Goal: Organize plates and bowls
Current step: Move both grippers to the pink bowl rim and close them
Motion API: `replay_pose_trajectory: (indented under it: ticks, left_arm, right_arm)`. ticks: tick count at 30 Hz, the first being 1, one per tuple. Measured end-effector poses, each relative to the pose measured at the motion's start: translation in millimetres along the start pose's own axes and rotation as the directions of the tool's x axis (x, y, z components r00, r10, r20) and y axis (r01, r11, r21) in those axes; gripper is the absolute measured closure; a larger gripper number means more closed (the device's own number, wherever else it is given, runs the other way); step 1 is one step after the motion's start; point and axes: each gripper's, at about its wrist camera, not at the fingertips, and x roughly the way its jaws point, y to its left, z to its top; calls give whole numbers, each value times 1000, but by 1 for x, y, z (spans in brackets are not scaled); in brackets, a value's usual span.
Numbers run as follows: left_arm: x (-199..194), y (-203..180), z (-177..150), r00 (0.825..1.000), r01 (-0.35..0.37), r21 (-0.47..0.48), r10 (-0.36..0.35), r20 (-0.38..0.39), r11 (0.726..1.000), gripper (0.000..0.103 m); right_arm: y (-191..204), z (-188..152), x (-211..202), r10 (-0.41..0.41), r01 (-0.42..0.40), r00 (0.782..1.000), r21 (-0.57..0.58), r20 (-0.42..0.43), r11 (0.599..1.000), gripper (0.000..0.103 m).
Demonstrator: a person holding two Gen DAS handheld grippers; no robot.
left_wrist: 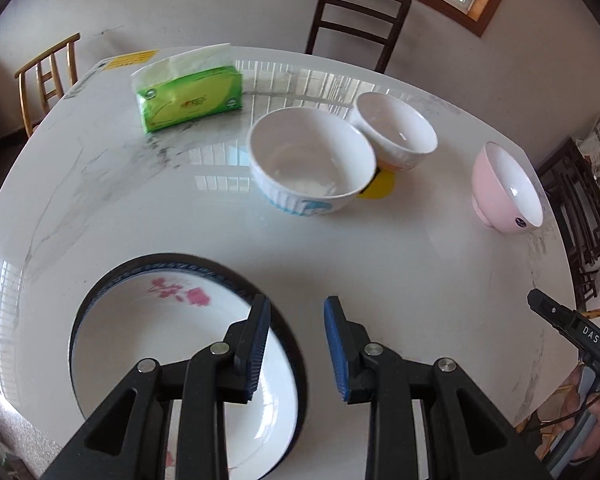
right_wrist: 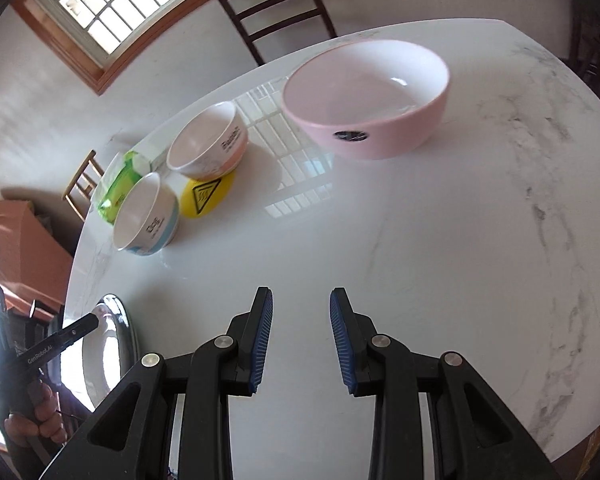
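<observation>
We see a glossy white marble table (left_wrist: 100, 184) mirroring the panes of a barred, wood-framed window (right_wrist: 112, 4) at upper left in the right view. A dark slatted chair (left_wrist: 356, 20) stands against the pale wall (left_wrist: 228, 4); a light wooden chair (left_wrist: 48, 76) sits at left.

We see a glossy white marble tabletop (left_wrist: 400, 264). On it, in the left wrist view, lie a flowered plate (left_wrist: 148, 360) at lower left, a green tissue pack (left_wrist: 190, 98) at upper left, two white bowls (left_wrist: 312, 160) (left_wrist: 396, 130) touching at centre, a yellow sticker (left_wrist: 380, 188) beside them, and a pink bowl (left_wrist: 504, 188) at right.
</observation>
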Motion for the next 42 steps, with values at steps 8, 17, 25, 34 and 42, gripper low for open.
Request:
replay_pose_trajectory:
  ticks: [8, 17, 25, 34, 42]
  left_arm:
    - [14, -74, 32, 999, 44, 63, -44, -2, 997, 74]
    - [32, -121, 52, 997, 81, 59, -82, 5, 995, 74]
    - [58, -155, 90, 992, 126, 43, -125, -20, 991, 74]
    - [90, -189, 122, 989, 133, 52, -129, -71, 990, 74]
    - [120, -210, 134, 991, 112, 63, -107, -75, 992, 74]
  right_arm:
    - [-34, 25, -20, -81, 79, 995, 40, 60, 996, 74]
    - [-48, 54, -18, -89, 86, 993, 43, 73, 995, 74]
    - [-65, 91, -12, -104, 101, 991, 45, 79, 994, 74]
    - [-87, 133, 6, -134, 128, 988, 83, 71, 988, 74]
    - [-92, 149, 32, -186, 182, 981, 84, 51, 980, 74]
